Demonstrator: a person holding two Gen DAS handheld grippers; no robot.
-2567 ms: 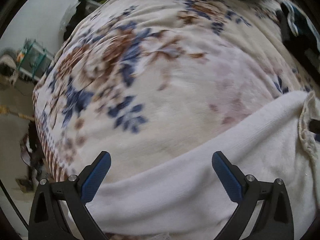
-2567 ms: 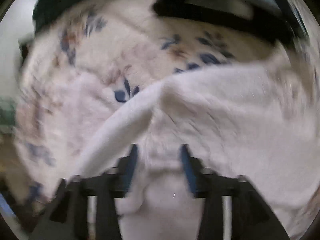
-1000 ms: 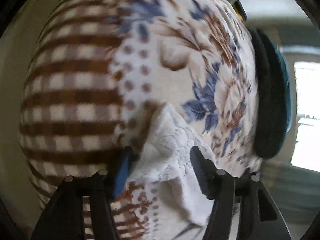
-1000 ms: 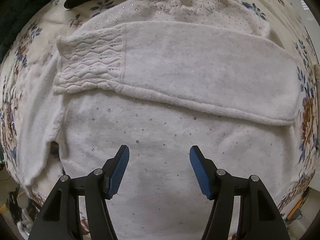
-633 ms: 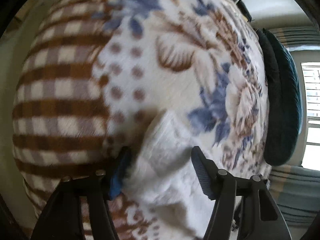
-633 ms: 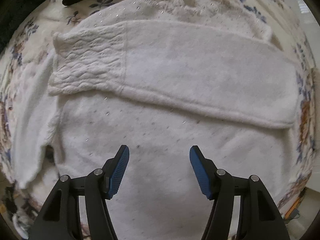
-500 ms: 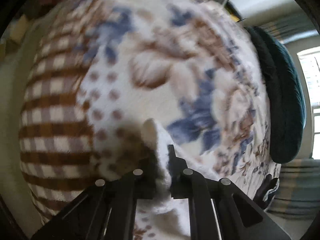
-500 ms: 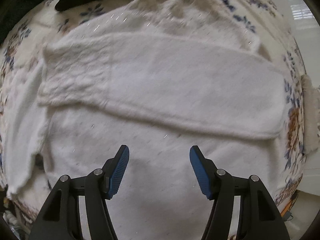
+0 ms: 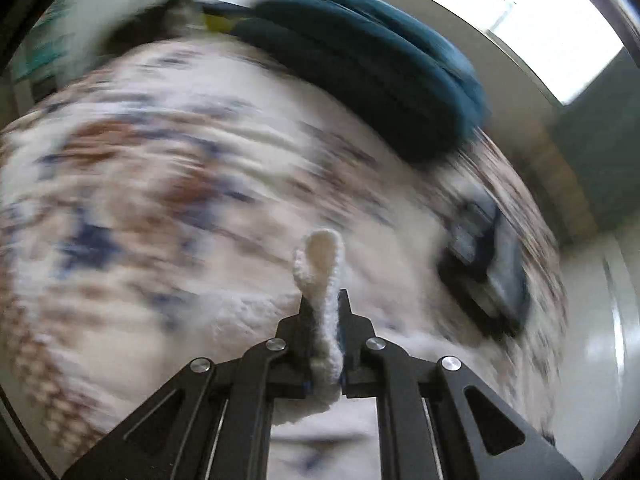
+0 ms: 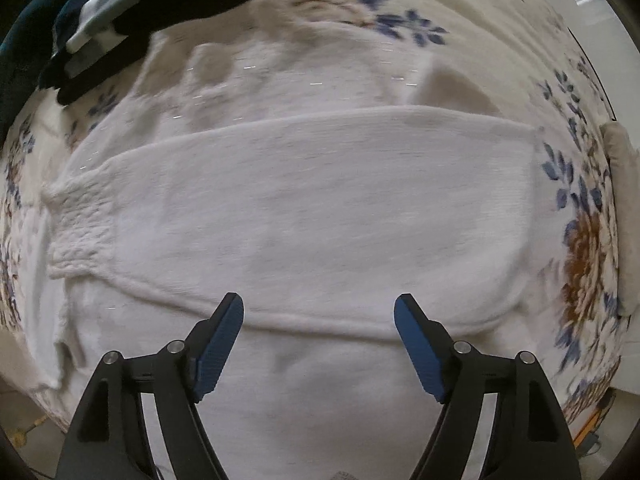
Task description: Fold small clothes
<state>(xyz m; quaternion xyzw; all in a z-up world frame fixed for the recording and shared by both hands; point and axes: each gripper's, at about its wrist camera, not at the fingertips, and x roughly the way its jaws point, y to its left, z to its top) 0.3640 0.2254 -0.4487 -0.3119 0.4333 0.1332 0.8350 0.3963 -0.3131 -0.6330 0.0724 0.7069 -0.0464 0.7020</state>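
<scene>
Since the frame half a second back, our left gripper [image 9: 323,312] has swung from the checked border of the blanket toward the teal cushion [image 9: 372,64], with the knit edge pinched between its jaws going along with it; the left view is heavily smeared, so we read this as a fast carry. We note the jaws closed tight on that white cuff [image 9: 320,280], a loop of it standing up past the tips.

Right gripper [image 10: 319,320]: jaws wide apart, nothing between them, hovering over the body of the white sweater [image 10: 304,392]. Whether it touches the knit we cannot tell.

Sweater lies flat on the floral blanket [image 10: 580,248]. One sleeve [image 10: 304,216] is already folded across the chest, its textured cuff at the left edge. A dark garment [image 10: 100,48] sits at the upper left, off the sweater.

Progress, our estimate: first sleeve fold done; second sleeve in hand, not yet laid. Body fold remains.
</scene>
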